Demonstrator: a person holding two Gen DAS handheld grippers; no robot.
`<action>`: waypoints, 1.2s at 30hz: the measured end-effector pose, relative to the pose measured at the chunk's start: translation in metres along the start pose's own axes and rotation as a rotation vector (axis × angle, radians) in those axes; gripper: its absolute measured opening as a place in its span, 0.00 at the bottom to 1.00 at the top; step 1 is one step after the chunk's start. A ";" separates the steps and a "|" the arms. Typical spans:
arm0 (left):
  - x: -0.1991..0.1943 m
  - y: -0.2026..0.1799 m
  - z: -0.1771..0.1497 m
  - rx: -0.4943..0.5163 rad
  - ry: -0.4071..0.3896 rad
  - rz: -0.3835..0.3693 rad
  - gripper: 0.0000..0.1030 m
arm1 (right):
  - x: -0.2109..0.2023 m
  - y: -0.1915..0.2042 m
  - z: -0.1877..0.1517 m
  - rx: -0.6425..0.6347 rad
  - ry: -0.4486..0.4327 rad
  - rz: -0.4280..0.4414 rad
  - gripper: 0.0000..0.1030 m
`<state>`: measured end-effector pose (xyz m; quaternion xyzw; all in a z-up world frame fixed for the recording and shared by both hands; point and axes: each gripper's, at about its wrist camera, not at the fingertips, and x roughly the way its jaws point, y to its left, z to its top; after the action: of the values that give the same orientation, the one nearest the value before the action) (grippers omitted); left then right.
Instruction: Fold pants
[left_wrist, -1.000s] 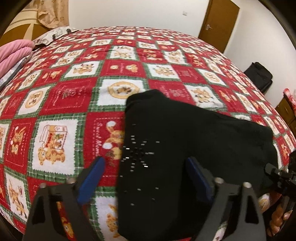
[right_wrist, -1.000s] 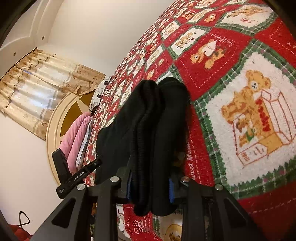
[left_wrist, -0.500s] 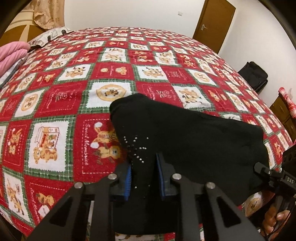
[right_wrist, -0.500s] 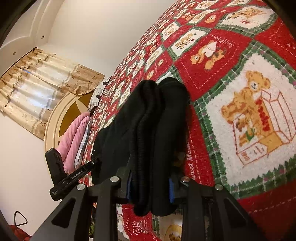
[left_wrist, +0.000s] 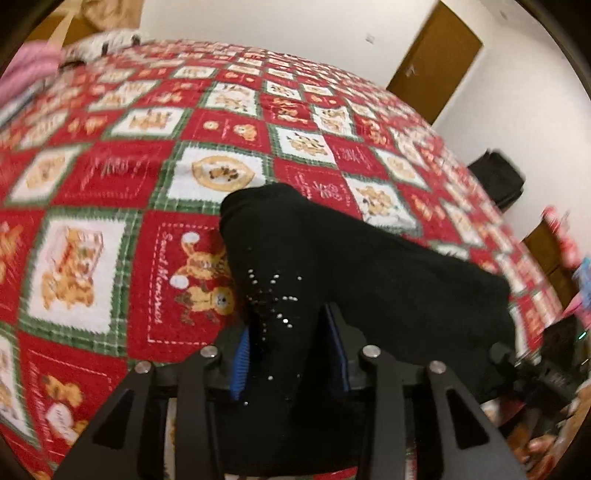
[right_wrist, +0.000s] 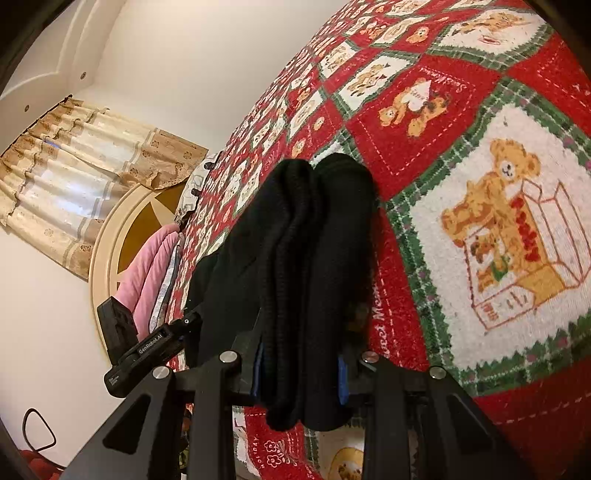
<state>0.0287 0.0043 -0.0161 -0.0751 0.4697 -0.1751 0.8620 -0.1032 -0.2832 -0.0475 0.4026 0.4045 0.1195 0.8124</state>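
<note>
On the bedspread (left_wrist: 110, 177), my opening left gripper (left_wrist: 291, 354) and clenched right gripper (right_wrist: 299, 365) both grasp the black pants (left_wrist: 369, 266)

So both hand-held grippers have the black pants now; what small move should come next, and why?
Probably lift both ends a little together. The left hand-held gripper, jaws opening slightly, has fabric between its pads; the right hand-held gripper clamps a bunched edge of the black pants, which lie on the quilt.

One garment, two grippers, one bed

One pair of black knit pants (left_wrist: 354, 266) with studs; two black two-finger grippers, left (left_wrist: 290, 354) and right (right_wrist: 299, 365); one red teddy-bear patchwork bedspread (left_wrist: 110, 177); one brown wooden door (left_wrist: 436, 59); one beige patterned curtain (right_wrist: 85, 184).
</note>
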 end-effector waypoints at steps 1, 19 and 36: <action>0.000 -0.003 0.000 0.017 -0.003 0.010 0.28 | 0.001 0.000 0.000 0.001 0.001 -0.001 0.29; -0.026 -0.008 0.007 0.077 -0.070 0.019 0.19 | 0.003 0.054 0.004 -0.255 -0.026 -0.206 0.29; -0.090 0.066 0.045 0.000 -0.264 0.260 0.19 | 0.089 0.184 0.027 -0.623 0.025 -0.079 0.29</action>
<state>0.0371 0.0979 0.0595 -0.0363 0.3583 -0.0509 0.9315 -0.0013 -0.1322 0.0502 0.1168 0.3738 0.2107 0.8957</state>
